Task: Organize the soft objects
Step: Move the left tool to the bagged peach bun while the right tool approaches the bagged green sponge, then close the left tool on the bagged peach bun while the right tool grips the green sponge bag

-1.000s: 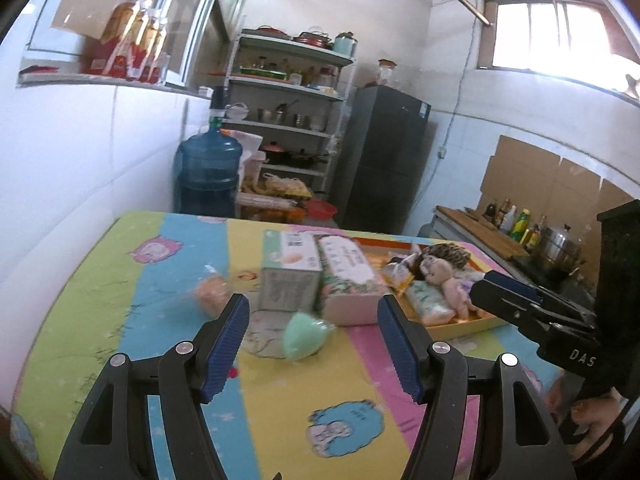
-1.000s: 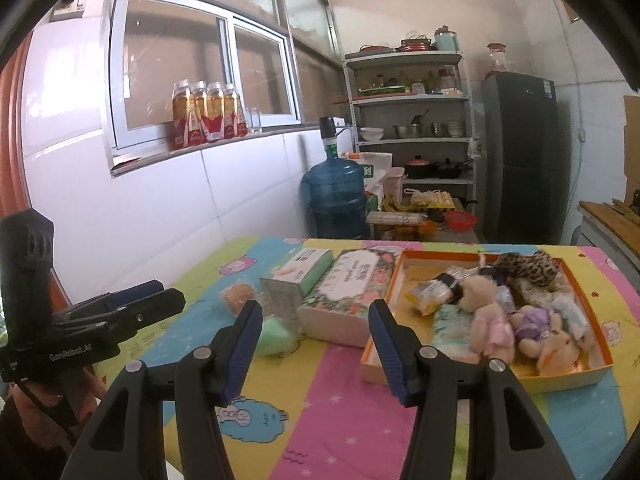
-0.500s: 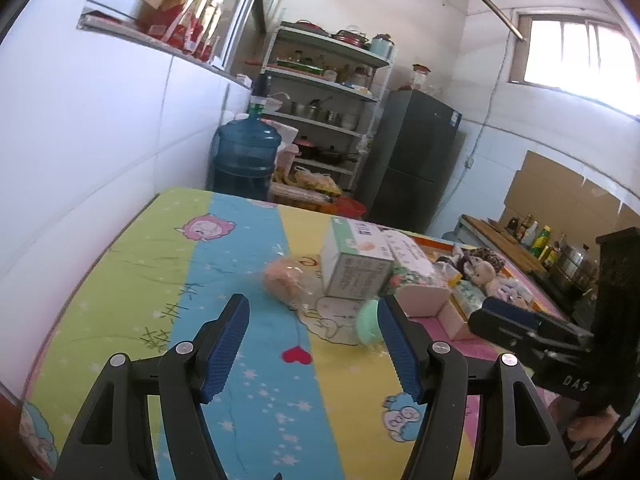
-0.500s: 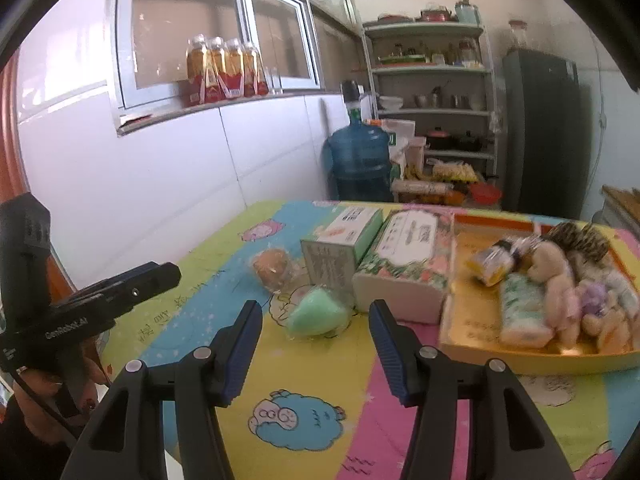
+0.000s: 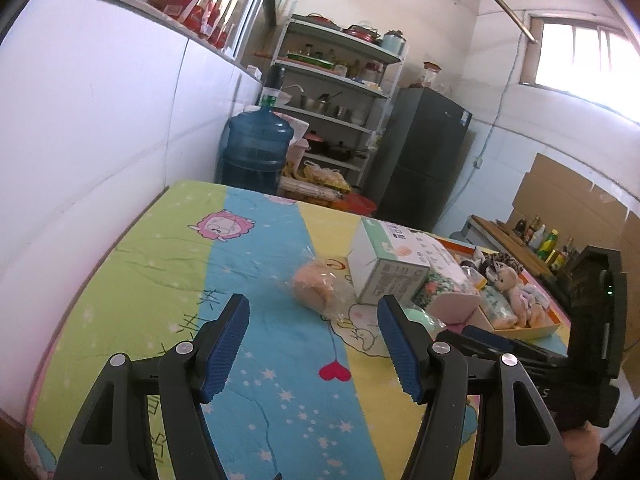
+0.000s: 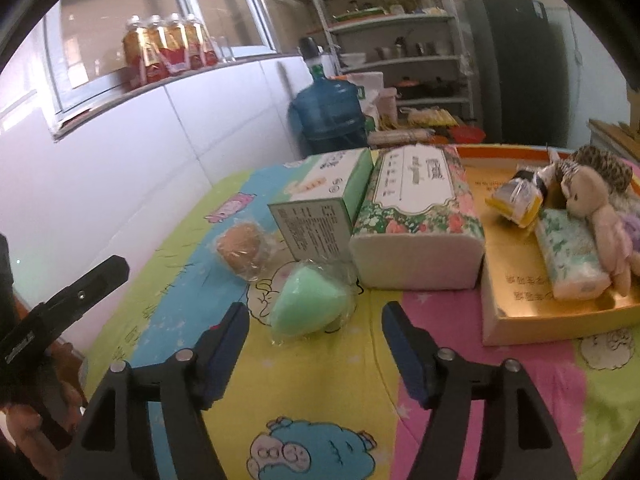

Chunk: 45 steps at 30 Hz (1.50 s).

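A green sponge (image 6: 310, 306) in clear wrap lies on the colourful tablecloth just ahead of my open, empty right gripper (image 6: 316, 344). An orange sponge (image 5: 314, 286) in clear wrap lies ahead of my open, empty left gripper (image 5: 312, 344); it also shows in the right wrist view (image 6: 242, 248). An orange tray (image 6: 520, 316) at the right holds a teddy bear (image 6: 600, 216), a tissue pack (image 6: 568, 252) and other soft items.
A green-white carton (image 6: 324, 208) and a floral tissue box (image 6: 418, 220) stand between the sponges and the tray. The white tiled wall (image 5: 100, 140) runs along the table's left side. A blue water jug (image 5: 256, 152), shelves and a dark fridge (image 5: 420, 164) stand beyond the table.
The left gripper has swung left toward the orange sponge. The right gripper has moved closer to the green sponge. Both stay open.
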{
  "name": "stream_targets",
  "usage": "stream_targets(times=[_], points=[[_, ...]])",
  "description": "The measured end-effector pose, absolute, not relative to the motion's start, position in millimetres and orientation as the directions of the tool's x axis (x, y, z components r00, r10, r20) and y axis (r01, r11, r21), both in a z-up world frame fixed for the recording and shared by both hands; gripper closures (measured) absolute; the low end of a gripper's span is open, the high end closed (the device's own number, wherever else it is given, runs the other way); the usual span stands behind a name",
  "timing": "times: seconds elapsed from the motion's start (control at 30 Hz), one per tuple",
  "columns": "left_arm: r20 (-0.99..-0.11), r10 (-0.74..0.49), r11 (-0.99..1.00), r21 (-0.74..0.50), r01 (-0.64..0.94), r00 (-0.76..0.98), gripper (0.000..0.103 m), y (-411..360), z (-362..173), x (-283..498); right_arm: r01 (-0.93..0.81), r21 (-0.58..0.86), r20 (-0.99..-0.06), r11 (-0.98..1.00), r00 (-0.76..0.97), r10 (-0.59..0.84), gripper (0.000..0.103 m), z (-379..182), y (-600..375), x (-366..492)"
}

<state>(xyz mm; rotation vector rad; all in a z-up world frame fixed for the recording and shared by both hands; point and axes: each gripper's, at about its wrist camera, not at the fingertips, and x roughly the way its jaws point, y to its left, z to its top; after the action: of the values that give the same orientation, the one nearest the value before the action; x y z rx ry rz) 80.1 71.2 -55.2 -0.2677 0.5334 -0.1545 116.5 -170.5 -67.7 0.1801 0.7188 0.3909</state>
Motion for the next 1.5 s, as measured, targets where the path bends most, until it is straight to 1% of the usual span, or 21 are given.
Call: stream_targets(times=[0.17,0.53,0.7,0.77,0.83,1.0,1.2,1.3,1.5], points=[[-0.489,-0.218,0.954,-0.289,0.079,0.845,0.035,75,-57,93,-0.254,0.306,-0.623,0.918,0.675,0.395,0.034,-74,-162,129],[-0.513,-0.221,0.959,-0.269,0.089,0.83,0.035,74,-59,121,-0.213,0.283,-0.658,0.935,0.666,0.35,0.034,-82,-148,149],[-0.541,-0.224,0.961,-0.263,0.089,0.81,0.035,72,-64,137,-0.221,0.301,-0.679,0.928,0.633,0.371,0.034,-88,-147,158],[-0.56,-0.228,0.962,-0.255,0.096,0.797,0.035,69,-67,144,-0.221,0.302,-0.693,0.927,0.617,0.373,0.041,-91,-146,160],[-0.576,-0.234,0.963,-0.249,0.105,0.783,0.035,65,-71,150,-0.227,0.308,-0.687,0.924,0.619,0.381,0.05,-91,-146,160],[-0.609,-0.248,0.964,-0.232,0.13,0.753,0.035,58,-75,164,-0.246,0.291,-0.679,0.925,0.628,0.381,0.052,-87,-143,155],[-0.657,-0.3,0.954,-0.223,0.202,0.692,0.034,54,-79,190,-0.283,0.305,-0.666,0.909,0.619,0.416,0.052,-81,-143,143],[-0.679,-0.338,0.941,-0.218,0.261,0.652,0.029,54,-84,205,-0.297,0.309,-0.655,0.904,0.623,0.428,0.052,-75,-145,135],[-0.688,-0.438,0.899,-0.312,0.309,0.579,0.029,57,-98,223,-0.314,0.312,-0.638,0.897,0.63,0.443,0.052,-69,-147,130]])
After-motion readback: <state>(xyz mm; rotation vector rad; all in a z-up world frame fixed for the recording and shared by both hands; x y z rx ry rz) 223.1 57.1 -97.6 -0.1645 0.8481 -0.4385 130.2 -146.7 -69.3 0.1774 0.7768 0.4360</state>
